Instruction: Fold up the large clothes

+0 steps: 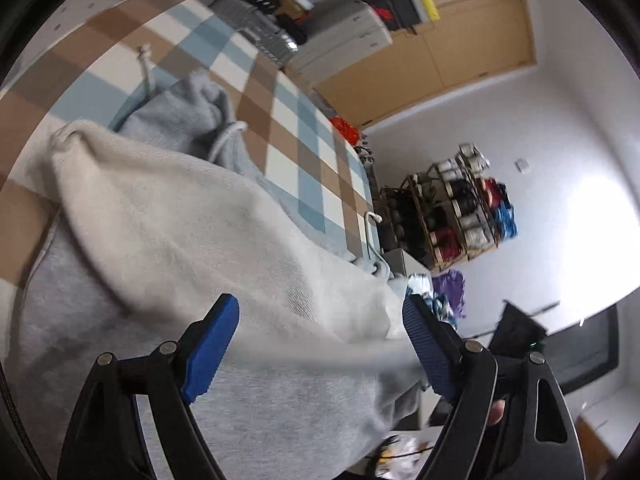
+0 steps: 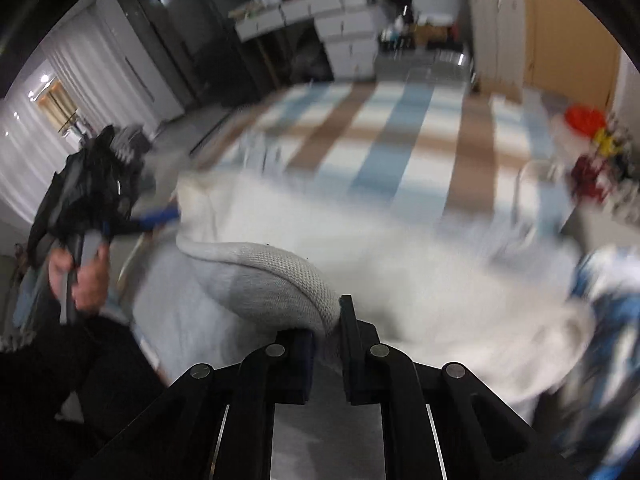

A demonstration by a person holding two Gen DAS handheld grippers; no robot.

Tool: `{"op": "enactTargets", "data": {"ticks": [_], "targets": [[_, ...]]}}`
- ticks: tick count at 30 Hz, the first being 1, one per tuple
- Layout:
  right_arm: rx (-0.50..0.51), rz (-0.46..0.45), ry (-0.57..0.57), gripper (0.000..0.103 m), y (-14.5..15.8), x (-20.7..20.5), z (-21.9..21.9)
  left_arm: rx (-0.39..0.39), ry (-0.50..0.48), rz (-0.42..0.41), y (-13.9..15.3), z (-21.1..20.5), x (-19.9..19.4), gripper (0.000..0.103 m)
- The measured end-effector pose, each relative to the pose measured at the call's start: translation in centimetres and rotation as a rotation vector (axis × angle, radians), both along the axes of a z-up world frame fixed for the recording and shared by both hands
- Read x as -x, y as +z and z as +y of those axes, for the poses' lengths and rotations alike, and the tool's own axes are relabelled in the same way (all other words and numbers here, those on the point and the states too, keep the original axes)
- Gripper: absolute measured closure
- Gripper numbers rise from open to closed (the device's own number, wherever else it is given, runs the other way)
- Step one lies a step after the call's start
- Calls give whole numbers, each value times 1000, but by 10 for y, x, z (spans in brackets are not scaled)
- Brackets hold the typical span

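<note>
A large light-grey hoodie (image 1: 168,216) lies on the checked bed cover (image 1: 304,148), its fleecy inside turned up over the grey outside; the hood and a white drawstring (image 1: 224,140) lie at the far end. My left gripper (image 1: 320,320) is open, its blue pads (image 1: 212,344) spread either side of the cloth, holding nothing. My right gripper (image 2: 326,328) is shut on the hoodie's ribbed hem (image 2: 280,276), which is lifted above the bed. The right wrist view is blurred; the left gripper (image 2: 160,214) shows at its left, by the hoodie's edge.
A wooden rack of yarn spools (image 1: 452,208) stands past the bed's far side. White drawers and boxes (image 1: 348,40) stand beyond the bed's head. A white hanger (image 1: 370,236) lies at the bed edge. Blue and white clothes (image 2: 608,312) are piled at the right.
</note>
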State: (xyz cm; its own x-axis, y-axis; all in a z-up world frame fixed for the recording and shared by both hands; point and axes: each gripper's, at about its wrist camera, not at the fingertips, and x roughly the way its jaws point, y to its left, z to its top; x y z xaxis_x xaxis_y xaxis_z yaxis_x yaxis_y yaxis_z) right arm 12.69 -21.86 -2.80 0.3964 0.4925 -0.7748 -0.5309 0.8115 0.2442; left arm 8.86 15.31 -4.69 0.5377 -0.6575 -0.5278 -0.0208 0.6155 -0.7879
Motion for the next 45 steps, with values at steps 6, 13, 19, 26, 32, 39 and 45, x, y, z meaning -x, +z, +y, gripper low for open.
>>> {"op": "enactTargets", "data": {"ticks": [6, 13, 19, 26, 32, 39, 45], "targets": [[329, -168, -14, 83, 3, -50, 61, -62, 21, -18, 3, -7, 4, 22], [175, -68, -131, 48, -16, -90, 46, -137, 34, 40, -11, -2, 5, 22], [54, -215, -303, 2, 22, -67, -29, -133, 36, 63, -14, -4, 7, 22], [530, -106, -101, 4, -38, -51, -24, -147, 1, 67, -14, -22, 9, 22], [644, -68, -1, 11, -79, -58, -11, -190, 1, 73, -19, -25, 4, 22], [367, 187, -243, 92, -69, -100, -57, -193, 9, 113, -30, -20, 2, 22], [469, -82, -316, 95, -21, -120, -40, -229, -5, 99, -27, -30, 1, 22]]}}
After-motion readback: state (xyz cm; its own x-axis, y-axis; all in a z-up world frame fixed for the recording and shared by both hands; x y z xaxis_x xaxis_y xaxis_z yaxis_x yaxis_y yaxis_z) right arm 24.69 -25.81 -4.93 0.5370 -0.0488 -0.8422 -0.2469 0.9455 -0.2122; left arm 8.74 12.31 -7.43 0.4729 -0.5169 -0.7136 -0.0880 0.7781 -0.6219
